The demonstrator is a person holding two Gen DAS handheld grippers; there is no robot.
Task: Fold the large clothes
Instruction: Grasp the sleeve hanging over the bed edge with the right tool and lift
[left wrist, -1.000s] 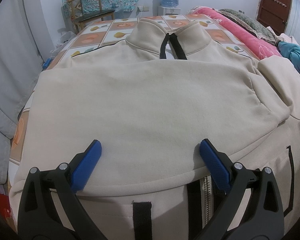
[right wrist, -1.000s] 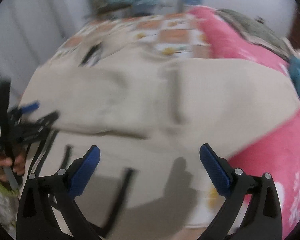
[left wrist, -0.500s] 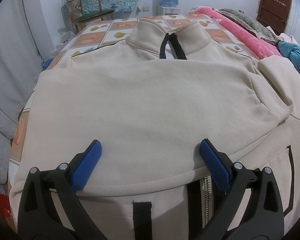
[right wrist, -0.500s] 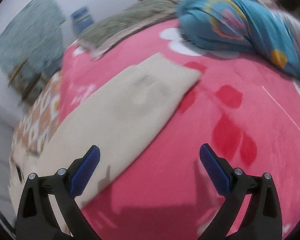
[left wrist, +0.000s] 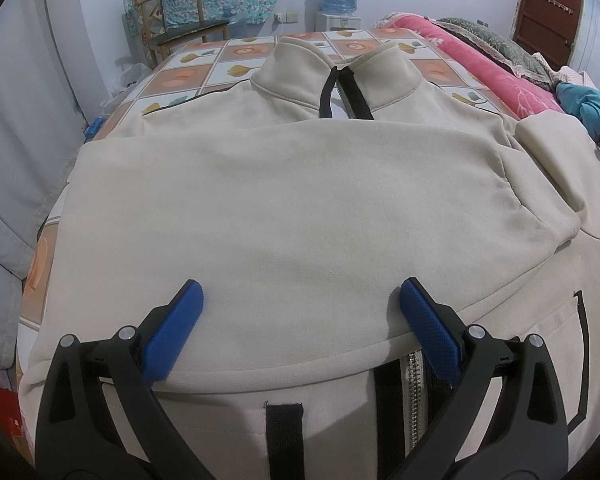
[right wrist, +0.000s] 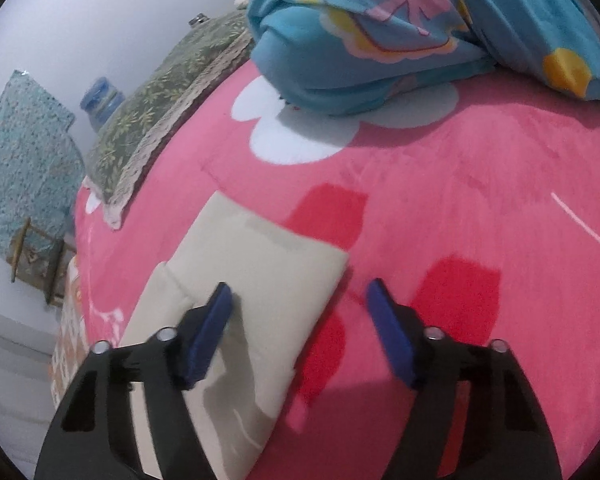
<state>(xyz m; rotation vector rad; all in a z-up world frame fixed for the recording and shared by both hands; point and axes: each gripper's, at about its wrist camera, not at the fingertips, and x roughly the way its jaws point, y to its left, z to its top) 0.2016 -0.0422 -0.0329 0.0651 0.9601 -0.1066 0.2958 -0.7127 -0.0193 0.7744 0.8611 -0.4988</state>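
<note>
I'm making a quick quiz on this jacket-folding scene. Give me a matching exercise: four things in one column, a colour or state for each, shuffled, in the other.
Things:
1. jacket sleeve cuff
2. collar zipper
3. blue bundle
4. right gripper

Colour or state:
A. lying on the pink blanket beyond the cuff
B. jaws open, straddling the cuff's corner
C. cream, lying flat on the pink blanket
D. open at the neck, with black edging

Pairs: 1-C, 2-D, 3-A, 4-B
</note>
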